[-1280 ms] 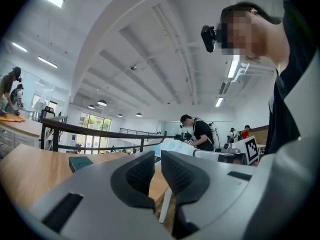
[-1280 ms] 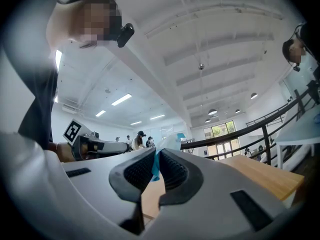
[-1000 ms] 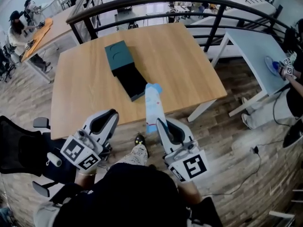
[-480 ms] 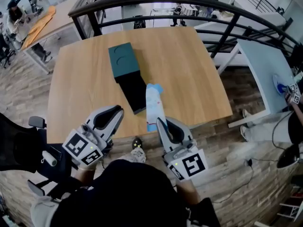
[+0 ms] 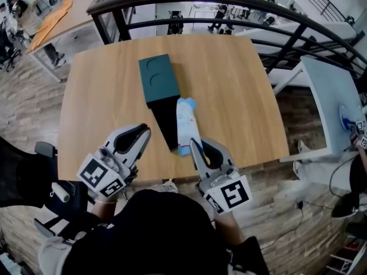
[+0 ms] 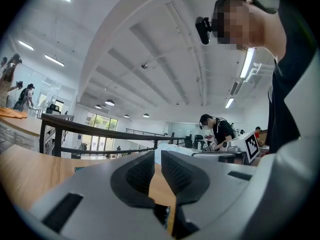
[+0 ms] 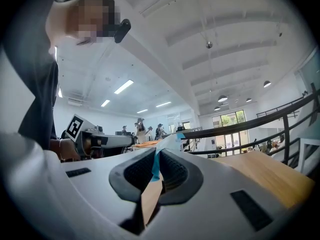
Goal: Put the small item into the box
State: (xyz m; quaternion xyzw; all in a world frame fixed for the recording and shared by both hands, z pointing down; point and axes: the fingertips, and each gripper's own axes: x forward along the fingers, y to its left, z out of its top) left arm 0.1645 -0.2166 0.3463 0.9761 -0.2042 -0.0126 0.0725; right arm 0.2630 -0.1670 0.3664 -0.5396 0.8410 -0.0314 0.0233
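Observation:
On the wooden table [image 5: 229, 85] lies an open box: its teal lid [image 5: 159, 79] lies flat at the far end and the dark tray [image 5: 165, 119] reaches towards me. My right gripper [image 5: 192, 145] is shut on the near end of a small white and blue packet [image 5: 186, 122], which points away from me along the tray's right side. In the right gripper view the packet [image 7: 167, 143] sticks out between the closed pads of that gripper [image 7: 159, 159]. My left gripper [image 5: 142, 132] hovers by the near table edge, left of the tray, shut and holding nothing [image 6: 154, 156].
A black railing [image 5: 241, 2] curves behind the table. A pale blue table [image 5: 335, 96] stands to the right, with a person's hand at its edge. More desks and people are at the far left. Wooden floor shows below the near table edge.
Both grippers have moved forward over the near table edge. The packet has travelled with the right gripper and now lies along the tray's right side. The box looks closer.

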